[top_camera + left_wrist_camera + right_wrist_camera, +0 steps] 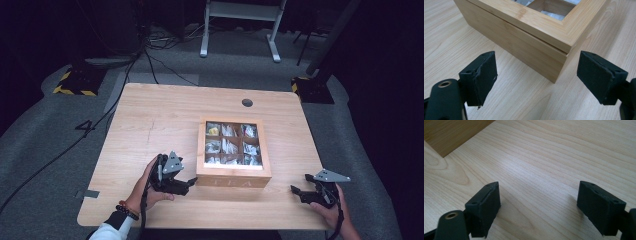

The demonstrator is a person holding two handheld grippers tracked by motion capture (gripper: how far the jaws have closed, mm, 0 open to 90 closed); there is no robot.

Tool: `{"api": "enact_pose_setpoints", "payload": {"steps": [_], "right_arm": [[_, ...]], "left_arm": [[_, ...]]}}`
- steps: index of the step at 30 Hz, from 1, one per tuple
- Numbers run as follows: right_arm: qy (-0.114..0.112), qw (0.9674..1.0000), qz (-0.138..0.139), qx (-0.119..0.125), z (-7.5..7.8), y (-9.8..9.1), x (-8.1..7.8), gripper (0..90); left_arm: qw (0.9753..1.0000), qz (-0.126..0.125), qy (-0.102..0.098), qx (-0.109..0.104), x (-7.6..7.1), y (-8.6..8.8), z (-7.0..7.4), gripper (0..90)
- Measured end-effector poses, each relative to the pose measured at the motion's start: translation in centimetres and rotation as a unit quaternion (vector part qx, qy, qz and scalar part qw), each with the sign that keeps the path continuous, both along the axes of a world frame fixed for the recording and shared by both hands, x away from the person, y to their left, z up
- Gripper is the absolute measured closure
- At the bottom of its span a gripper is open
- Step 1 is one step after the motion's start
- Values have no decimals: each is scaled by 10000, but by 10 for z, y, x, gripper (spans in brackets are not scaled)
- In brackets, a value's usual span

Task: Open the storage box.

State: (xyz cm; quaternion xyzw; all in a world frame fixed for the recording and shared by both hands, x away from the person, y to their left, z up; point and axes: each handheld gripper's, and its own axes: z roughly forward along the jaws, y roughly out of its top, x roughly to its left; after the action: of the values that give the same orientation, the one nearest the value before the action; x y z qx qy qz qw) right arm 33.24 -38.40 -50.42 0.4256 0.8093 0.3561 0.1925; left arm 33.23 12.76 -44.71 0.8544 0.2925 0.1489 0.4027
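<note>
Tea box: closed, window-lidded, mid-table, nearer the front edge.
Left gripper: jaws spread wide, empty, just off the box's front-left corner.
Right gripper: jaws wide, empty, near the table front-right edge, bare wood between it and the box.

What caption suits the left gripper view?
Open left hand-held gripper faces a corner of the closed, window-lidded bamboo tea box.
</note>
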Motion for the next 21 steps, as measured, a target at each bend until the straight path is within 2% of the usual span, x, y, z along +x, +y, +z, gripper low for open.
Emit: {"api": "enact_pose_setpoints", "payload": {"steps": [9, 10, 16, 21], "right_arm": [[0, 10000, 0, -1, 0, 0, 0, 186], [0, 10000, 1, -2, 0, 0, 0, 186], [0, 10000, 0, -2, 0, 0, 0, 186], [-1, 10000, 0, -1, 0, 0, 0, 186]], "left_arm": [[9998, 124, -25, 132, 2, -5, -3, 171], [9996, 175, -29, 206, 3, -6, -4, 172], [9997, 211, 72, 132, 5, -5, -6, 160], [9997, 219, 53, 109, 6, -6, -5, 156]]}}
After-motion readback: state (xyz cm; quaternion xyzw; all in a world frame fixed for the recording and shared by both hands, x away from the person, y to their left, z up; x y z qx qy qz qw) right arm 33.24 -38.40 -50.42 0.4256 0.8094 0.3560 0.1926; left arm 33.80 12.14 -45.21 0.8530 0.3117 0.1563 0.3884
